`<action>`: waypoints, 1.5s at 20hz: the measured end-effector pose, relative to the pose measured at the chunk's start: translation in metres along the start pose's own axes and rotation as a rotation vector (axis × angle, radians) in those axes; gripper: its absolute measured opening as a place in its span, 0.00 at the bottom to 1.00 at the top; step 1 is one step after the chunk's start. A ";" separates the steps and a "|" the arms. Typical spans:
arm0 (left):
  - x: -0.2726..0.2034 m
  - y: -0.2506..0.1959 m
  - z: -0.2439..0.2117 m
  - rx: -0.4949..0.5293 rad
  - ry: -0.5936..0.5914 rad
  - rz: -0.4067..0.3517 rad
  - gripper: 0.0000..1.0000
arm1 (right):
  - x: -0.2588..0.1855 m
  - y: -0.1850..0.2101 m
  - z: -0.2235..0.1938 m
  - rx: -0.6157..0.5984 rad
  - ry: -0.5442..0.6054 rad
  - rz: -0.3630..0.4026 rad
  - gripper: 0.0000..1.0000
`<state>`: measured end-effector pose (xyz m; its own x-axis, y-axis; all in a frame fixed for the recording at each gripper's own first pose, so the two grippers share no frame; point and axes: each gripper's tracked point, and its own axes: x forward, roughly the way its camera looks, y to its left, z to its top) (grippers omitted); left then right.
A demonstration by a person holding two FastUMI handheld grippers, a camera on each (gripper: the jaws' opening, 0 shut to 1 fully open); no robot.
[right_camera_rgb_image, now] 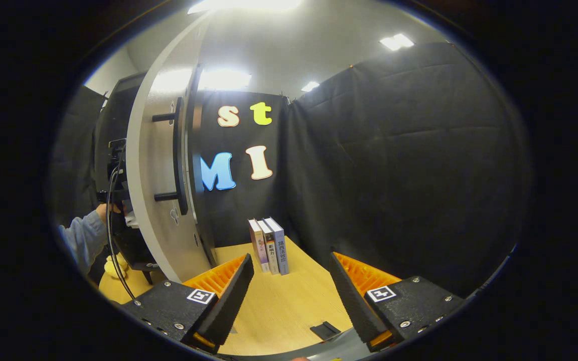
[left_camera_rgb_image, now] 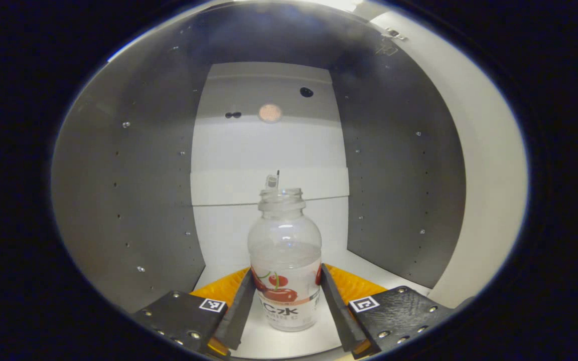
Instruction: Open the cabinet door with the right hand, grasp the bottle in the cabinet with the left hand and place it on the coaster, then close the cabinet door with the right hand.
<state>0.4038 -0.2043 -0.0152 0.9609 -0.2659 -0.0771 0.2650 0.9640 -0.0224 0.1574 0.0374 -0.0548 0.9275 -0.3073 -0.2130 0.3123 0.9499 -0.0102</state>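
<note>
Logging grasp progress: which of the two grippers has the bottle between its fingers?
The left gripper: its fingers flank the bottle inside the cabinet. The right gripper is open over the table, holding nothing.

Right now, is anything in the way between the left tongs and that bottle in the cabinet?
Nothing visible is. In the left gripper view the bottle stands upright on the cabinet floor, already between the two fingers of the left tongs. The fingers flank its label closely; whether they press it I cannot tell. The cabinet door stands swung open.

Black cloth wall point(right_camera_rgb_image: 394, 165), wooden table point(right_camera_rgb_image: 289, 306), ceiling lights point(right_camera_rgb_image: 396, 41)
</note>
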 end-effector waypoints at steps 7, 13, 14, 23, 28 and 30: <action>-0.053 0.005 0.038 -0.037 -0.079 -0.012 0.76 | 0.004 0.000 0.007 0.013 -0.019 0.054 0.94; -0.109 0.009 0.055 -0.039 -0.119 -0.002 0.72 | 0.007 0.005 0.013 0.012 -0.037 0.136 0.94; -0.117 0.011 0.054 -0.041 -0.121 0.002 0.72 | 0.008 0.005 0.014 0.012 -0.040 0.147 0.94; -0.194 0.021 0.026 -0.026 -0.110 0.078 0.73 | 0.003 0.000 0.009 0.036 -0.037 0.229 0.94; -0.233 0.022 0.000 -0.039 -0.098 0.114 0.74 | 0.000 -0.011 0.006 0.028 -0.041 0.244 0.94; -0.248 0.025 -0.011 -0.053 -0.089 0.137 0.76 | -0.001 -0.015 0.004 0.024 -0.041 0.253 0.94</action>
<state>0.1709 -0.1139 -0.0079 0.9917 -0.1285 0.0057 0.1286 0.9892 -0.0701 0.1523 0.0236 -0.0505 0.9842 -0.0623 -0.1657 0.0734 0.9954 0.0618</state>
